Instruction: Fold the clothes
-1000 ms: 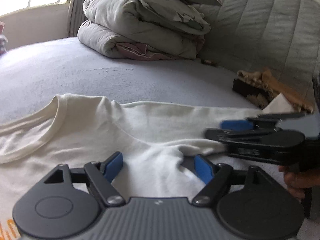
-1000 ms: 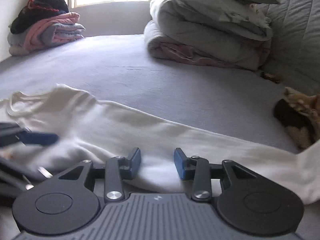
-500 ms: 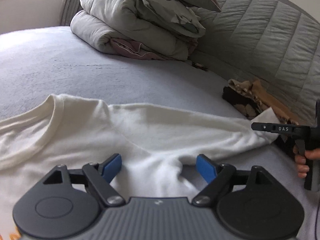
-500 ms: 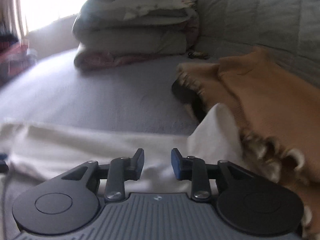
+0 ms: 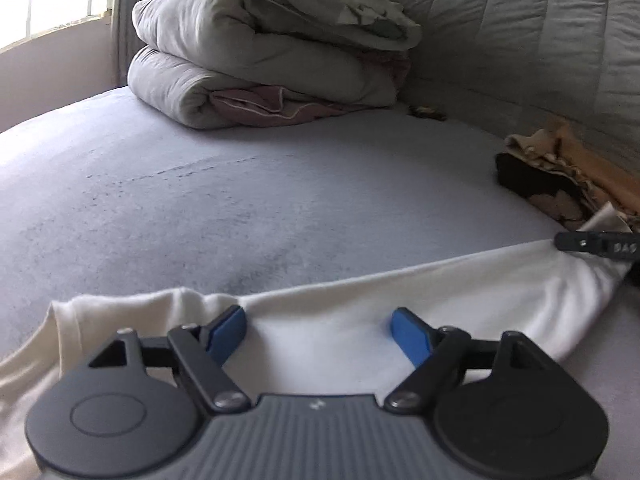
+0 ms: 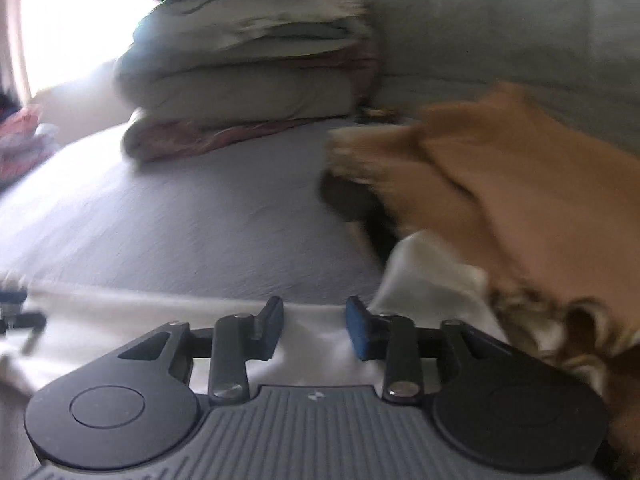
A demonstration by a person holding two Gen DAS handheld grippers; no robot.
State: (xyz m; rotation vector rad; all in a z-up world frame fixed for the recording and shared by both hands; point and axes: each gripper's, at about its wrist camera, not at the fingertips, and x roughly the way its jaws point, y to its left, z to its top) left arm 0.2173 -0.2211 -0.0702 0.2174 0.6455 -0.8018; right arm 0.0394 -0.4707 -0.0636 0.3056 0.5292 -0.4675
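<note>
A white long-sleeved shirt [image 5: 440, 300] lies spread on the grey bed [image 5: 240, 200], its sleeve stretched out to the right. My left gripper [image 5: 320, 330] is open, low over the shirt near the shoulder, with cloth under its blue pads. My right gripper [image 6: 314, 322] is open over the sleeve [image 6: 420, 280] near the cuff; its view is blurred. The right gripper's tip [image 5: 592, 242] shows at the sleeve end in the left wrist view.
A stack of folded grey quilts [image 5: 272, 48] sits at the bed's far side against the quilted headboard [image 5: 540, 40]. A tan and dark fringed garment [image 6: 500, 200] lies next to the cuff on the right. Folded clothes [image 6: 20, 140] lie far left.
My right gripper has moved right along the sleeve to the cuff. My left gripper has moved up to the shoulder edge of the shirt. Both stay open.
</note>
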